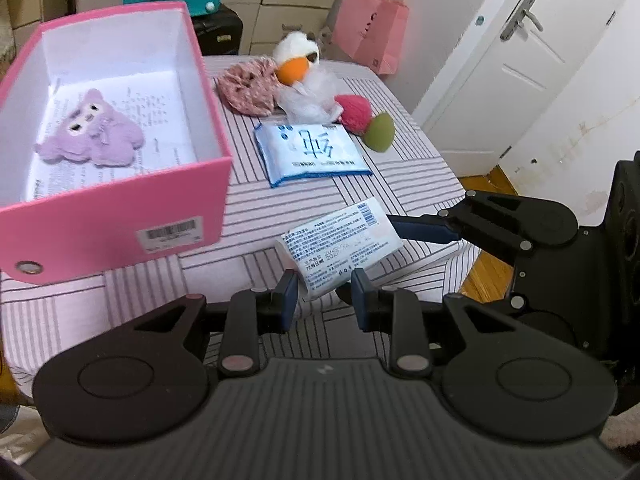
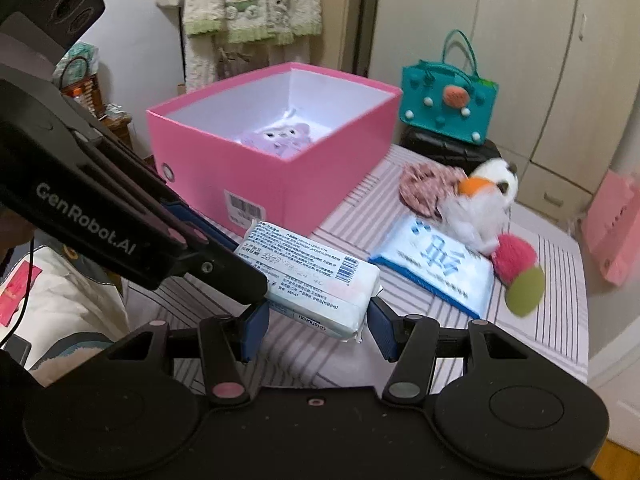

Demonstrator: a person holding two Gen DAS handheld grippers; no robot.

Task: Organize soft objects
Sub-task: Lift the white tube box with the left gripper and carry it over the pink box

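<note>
The white tissue pack [image 2: 308,280] hangs clear of the striped bed cover [image 1: 360,200], carried between both tools. The right gripper [image 2: 316,330] is clamped across the pack's short width at its near end, one blue pad on each side face. The left gripper [image 1: 325,300] is closed on one end of the pack (in the right wrist view its fingers come in from the left side and meet the pack's far-left end). The pack's long axis runs from that left-hand end toward the right gripper's pads, lying roughly level with a slight tilt.

The pink box [image 1: 116,216] stands open on the bed cover, up and to the left of the pack in both views, with a purple plush toy [image 1: 94,136] lying on its floor. The relation that governs the coming move is this: the box opening lies beyond the pack's left-held end, so the left gripper is judged the nearer of the two to the box and would lead the pack over the near wall.

A second blue tissue pack [image 1: 310,152], a white plush [image 1: 300,64] and a pink cloth [image 1: 248,88] lie on the bed cover, well apart from the box.
</note>
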